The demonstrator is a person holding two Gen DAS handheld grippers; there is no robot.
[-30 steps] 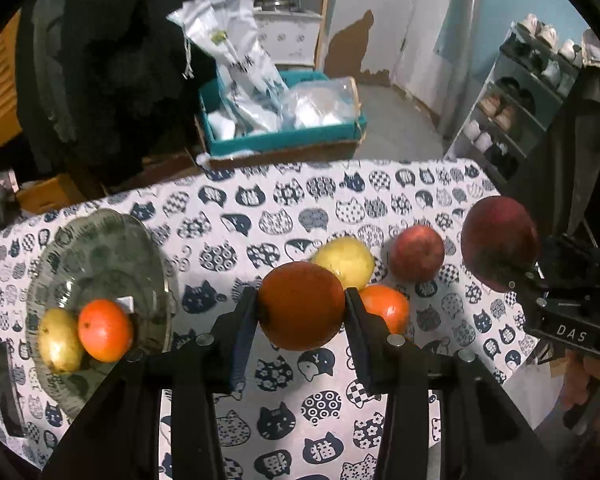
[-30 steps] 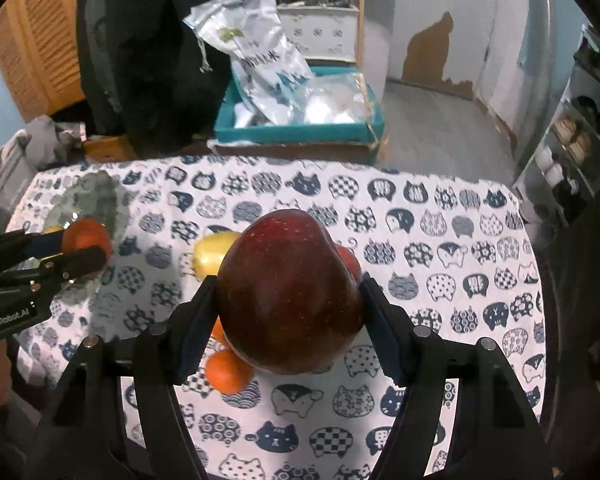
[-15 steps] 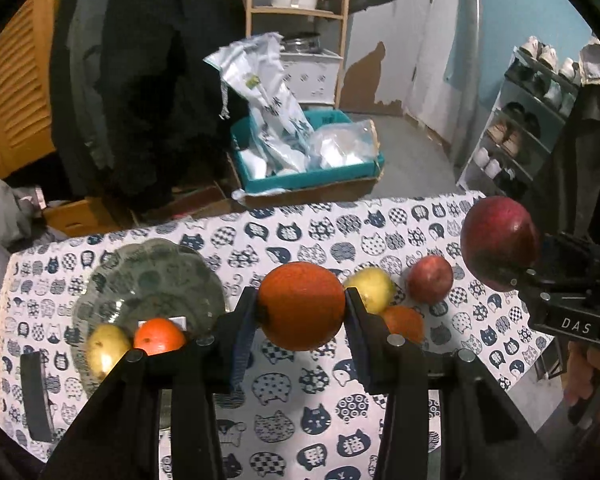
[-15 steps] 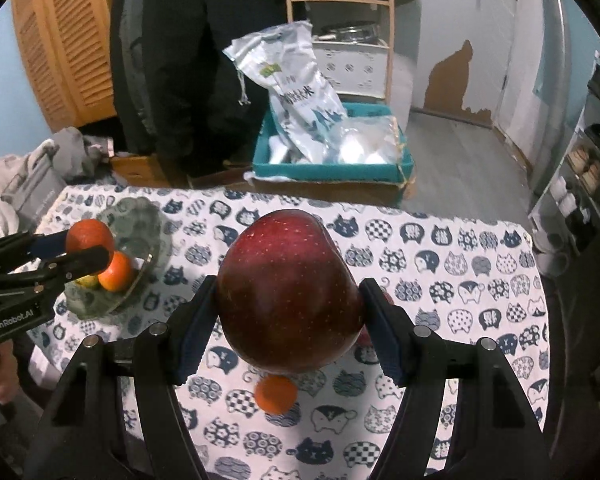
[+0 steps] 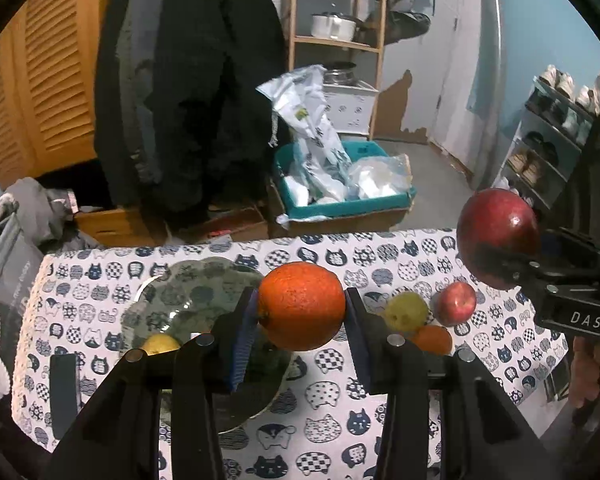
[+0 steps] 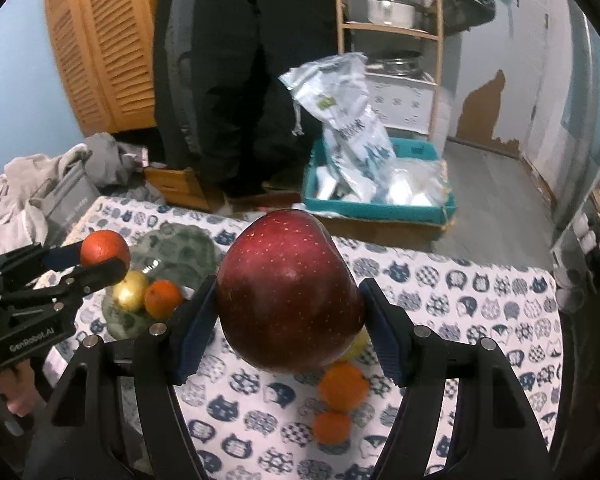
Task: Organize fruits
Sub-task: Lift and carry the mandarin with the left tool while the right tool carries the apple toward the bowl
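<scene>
- Cat-printed cloth covers the table (image 5: 380,420), and behind it the room is crowded: a dark coat hangs at the back, a wooden shelf holds a pot, and a teal crate (image 5: 342,204) full of plastic bags stands on the floor.
- At the left side of the table lies a green glass plate (image 6: 180,244). A yellow fruit (image 6: 130,290) and a small orange (image 6: 163,298) are already inside it, so I judge that part of the sorting is done.
- Above the plate, the left gripper (image 5: 302,308) clamps a big orange (image 5: 302,306) between its pads; it is in the air, not yet put down.
- Right of the middle, loose fruits wait on the cloth: a yellow-green one (image 5: 406,312), a small red apple (image 5: 456,303) and two little oranges (image 6: 343,386), (image 6: 332,427), close together.
- At the right, the right gripper (image 6: 288,300) squeezes a large dark red apple (image 6: 288,292), held high over the loose group.
- Nothing seems to block the way to the plate; only a dark flat object (image 5: 63,392) lies near the left edge.
</scene>
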